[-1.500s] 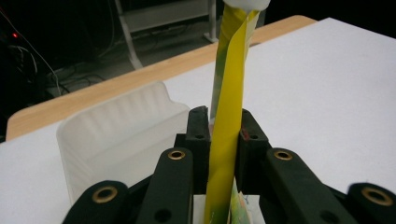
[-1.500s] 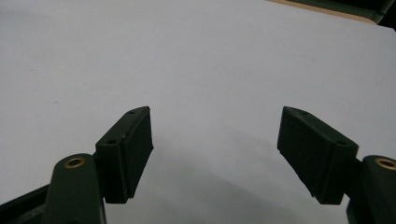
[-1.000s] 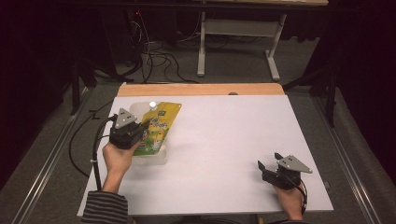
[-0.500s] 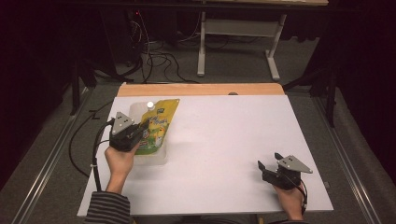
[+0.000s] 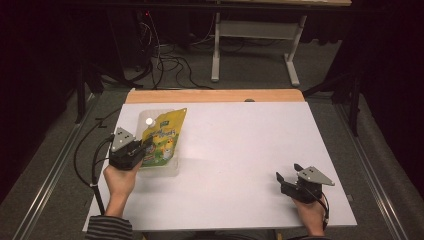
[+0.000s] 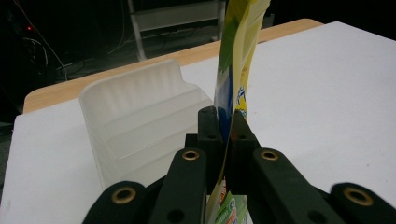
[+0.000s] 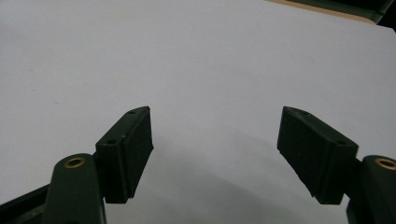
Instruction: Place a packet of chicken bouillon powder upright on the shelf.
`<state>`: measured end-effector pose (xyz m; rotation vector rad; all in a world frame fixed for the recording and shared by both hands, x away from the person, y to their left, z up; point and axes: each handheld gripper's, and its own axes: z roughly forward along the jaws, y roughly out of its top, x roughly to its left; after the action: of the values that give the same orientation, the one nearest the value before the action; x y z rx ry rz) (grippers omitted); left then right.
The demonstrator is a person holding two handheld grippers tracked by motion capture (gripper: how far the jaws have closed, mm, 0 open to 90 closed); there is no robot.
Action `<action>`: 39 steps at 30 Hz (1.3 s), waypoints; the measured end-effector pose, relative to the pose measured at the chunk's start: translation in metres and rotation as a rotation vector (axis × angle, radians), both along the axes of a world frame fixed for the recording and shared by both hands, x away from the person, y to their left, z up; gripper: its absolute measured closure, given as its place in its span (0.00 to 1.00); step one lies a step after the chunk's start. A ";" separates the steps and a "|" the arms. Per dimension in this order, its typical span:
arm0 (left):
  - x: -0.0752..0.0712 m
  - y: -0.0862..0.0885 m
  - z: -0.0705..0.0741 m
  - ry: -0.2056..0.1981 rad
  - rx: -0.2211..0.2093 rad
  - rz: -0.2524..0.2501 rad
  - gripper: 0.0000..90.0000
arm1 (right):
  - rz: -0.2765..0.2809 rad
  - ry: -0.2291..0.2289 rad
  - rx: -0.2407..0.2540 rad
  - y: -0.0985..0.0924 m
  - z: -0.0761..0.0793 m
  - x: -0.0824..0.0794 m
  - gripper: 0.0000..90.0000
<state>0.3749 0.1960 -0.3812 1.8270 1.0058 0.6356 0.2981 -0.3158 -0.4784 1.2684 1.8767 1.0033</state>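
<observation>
L gripper (image 6: 223, 128): jaws clamped on edge of yellow-green pouch (image 6: 233, 70), held on edge over clear plastic tray (image 6: 140, 121) at table's (image 5: 240, 150) left side | R gripper (image 7: 215, 154): jaws wide apart, nothing between, near table's right front corner, well apart from pouch.

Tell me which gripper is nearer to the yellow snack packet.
Left. The left gripper is clamped on the edge of the yellow snack packet, beside the clear plastic tray. The right gripper sits open far across the table, touching nothing.
</observation>
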 end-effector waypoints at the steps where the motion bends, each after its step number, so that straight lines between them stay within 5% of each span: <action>1: -0.001 0.001 -0.001 0.000 -0.002 0.001 0.95 | -0.004 0.003 0.005 0.000 0.000 0.000 0.30; 14: -0.010 0.017 -0.023 0.052 -0.036 0.044 0.91 | -0.004 0.003 0.006 0.000 0.000 0.000 0.30; 39: -0.040 0.039 -0.026 0.019 -0.116 0.121 0.47 | -0.001 0.000 0.000 0.000 0.000 0.000 0.30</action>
<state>0.3346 0.2350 -0.4075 1.6839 1.1491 0.6199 0.2980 -0.3157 -0.4784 1.2697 1.8758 1.0031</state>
